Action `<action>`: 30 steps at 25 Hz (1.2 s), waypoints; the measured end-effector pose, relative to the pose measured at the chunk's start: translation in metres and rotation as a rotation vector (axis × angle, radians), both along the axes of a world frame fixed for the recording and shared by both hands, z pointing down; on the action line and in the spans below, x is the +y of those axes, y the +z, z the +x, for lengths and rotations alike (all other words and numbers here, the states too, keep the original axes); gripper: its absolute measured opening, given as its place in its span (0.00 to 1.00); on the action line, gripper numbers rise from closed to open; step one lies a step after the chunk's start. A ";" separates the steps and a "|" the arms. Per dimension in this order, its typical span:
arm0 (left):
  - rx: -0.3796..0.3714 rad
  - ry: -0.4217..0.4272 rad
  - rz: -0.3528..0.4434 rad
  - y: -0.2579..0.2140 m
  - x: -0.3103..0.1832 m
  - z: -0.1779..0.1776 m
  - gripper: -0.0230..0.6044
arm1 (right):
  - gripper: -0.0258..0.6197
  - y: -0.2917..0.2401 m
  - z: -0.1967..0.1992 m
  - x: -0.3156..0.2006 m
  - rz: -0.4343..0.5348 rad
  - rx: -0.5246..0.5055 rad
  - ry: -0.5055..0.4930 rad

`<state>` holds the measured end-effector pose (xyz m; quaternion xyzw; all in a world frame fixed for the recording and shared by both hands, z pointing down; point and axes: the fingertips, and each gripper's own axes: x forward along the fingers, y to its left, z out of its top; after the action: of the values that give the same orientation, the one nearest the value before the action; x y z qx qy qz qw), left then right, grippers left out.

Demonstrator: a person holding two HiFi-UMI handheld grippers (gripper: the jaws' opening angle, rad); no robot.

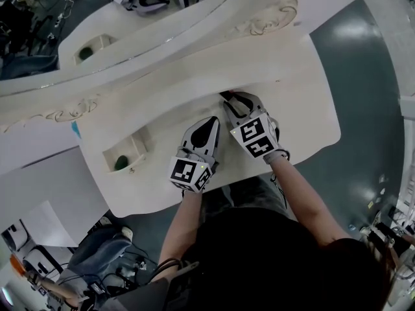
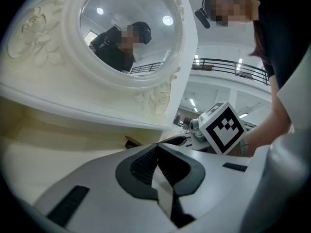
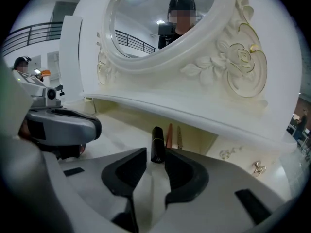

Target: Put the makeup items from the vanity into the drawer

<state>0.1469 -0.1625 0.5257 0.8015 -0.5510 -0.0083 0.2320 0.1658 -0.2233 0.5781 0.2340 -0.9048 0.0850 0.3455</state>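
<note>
A black makeup tube [image 3: 156, 143] stands upright on the white vanity top [image 1: 285, 89], right under the mirror's ledge. My right gripper [image 3: 155, 153] is open, and the tube sits between its fingertips with a small gap at the left pad. Behind the tube lie two slim pencils [image 3: 170, 136] against the back wall. In the head view the right gripper [image 1: 233, 100] points at that dark tube [image 1: 227, 96]. My left gripper [image 1: 210, 123] rests beside it, shut and empty; its tips [image 2: 158, 145] meet. A small open drawer [image 1: 139, 141] stands at the vanity's left.
A dark green round item [image 1: 120, 162] lies inside the drawer. The round mirror [image 3: 160, 23] with carved frame overhangs the back of the top. The right gripper's marker cube [image 2: 221, 128] shows close beside the left gripper. The vanity's front edge [image 1: 194, 199] is near the person's body.
</note>
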 end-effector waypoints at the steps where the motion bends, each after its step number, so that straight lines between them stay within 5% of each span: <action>1: 0.000 0.000 0.000 0.000 0.000 0.000 0.06 | 0.21 0.001 0.001 -0.002 0.008 0.011 -0.001; 16: 0.008 -0.024 -0.004 -0.003 0.016 -0.006 0.06 | 0.20 0.009 -0.001 0.006 0.019 0.034 -0.014; 30: 0.025 -0.065 -0.005 -0.004 0.044 -0.025 0.06 | 0.20 0.010 -0.007 0.078 0.008 0.057 -0.187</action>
<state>0.1219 -0.1182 0.5214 0.7826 -0.5737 -0.0243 0.2403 0.1592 -0.1454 0.5880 0.1524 -0.9127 0.0421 0.3767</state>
